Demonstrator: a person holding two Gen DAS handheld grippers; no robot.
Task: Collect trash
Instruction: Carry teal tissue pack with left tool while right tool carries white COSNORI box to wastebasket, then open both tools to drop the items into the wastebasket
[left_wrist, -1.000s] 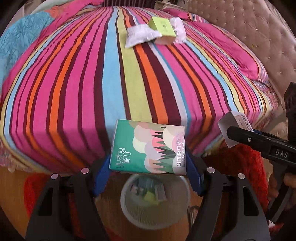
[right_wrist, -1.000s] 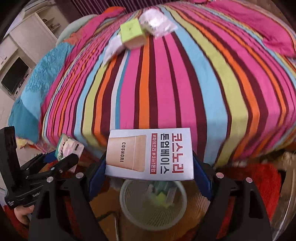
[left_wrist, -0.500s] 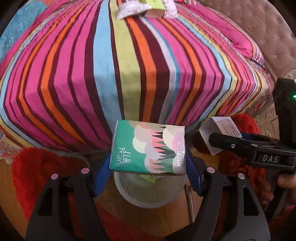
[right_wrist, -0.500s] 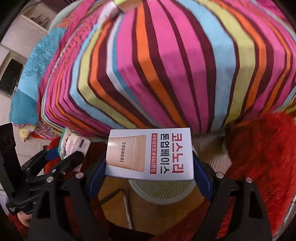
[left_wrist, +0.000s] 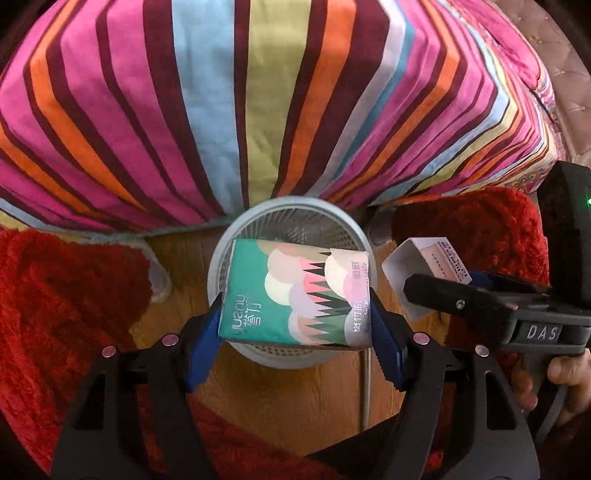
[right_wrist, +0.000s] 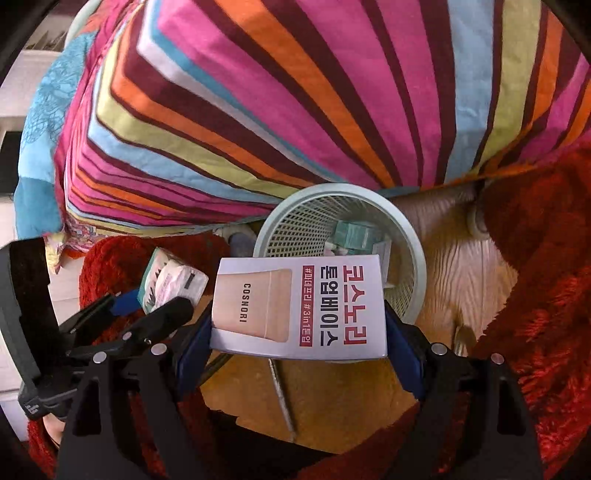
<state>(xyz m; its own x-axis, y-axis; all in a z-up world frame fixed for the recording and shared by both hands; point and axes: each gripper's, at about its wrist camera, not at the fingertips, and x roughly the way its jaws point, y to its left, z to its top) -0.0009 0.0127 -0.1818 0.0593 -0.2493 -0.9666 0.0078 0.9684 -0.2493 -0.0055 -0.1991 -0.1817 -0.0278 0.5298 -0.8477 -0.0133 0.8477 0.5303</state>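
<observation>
My left gripper (left_wrist: 295, 317) is shut on a green tissue pack (left_wrist: 295, 291) with a printed hill pattern, held right above the round mesh waste basket (left_wrist: 291, 210). My right gripper (right_wrist: 299, 325) is shut on a white Cosnori box (right_wrist: 299, 310), which hangs over the near rim of the same basket (right_wrist: 413, 251). Some trash, a green packet (right_wrist: 354, 234) among it, lies inside the basket. In the left wrist view the right gripper (left_wrist: 443, 291) and its box (left_wrist: 424, 262) appear at the right. The left gripper (right_wrist: 155, 295) with the pack (right_wrist: 173, 280) shows at the left of the right wrist view.
The basket stands on a wooden floor (right_wrist: 332, 391) against the foot of a bed with a striped cover (left_wrist: 258, 92). Red shaggy rugs (left_wrist: 55, 295) (right_wrist: 535, 277) lie on both sides. A hand (left_wrist: 569, 373) holds the right gripper's handle.
Both grippers have sunk and tipped downward, from above the bed's edge to just over the basket. The bed's top and the trash on it have left view. Both grips are unchanged.
</observation>
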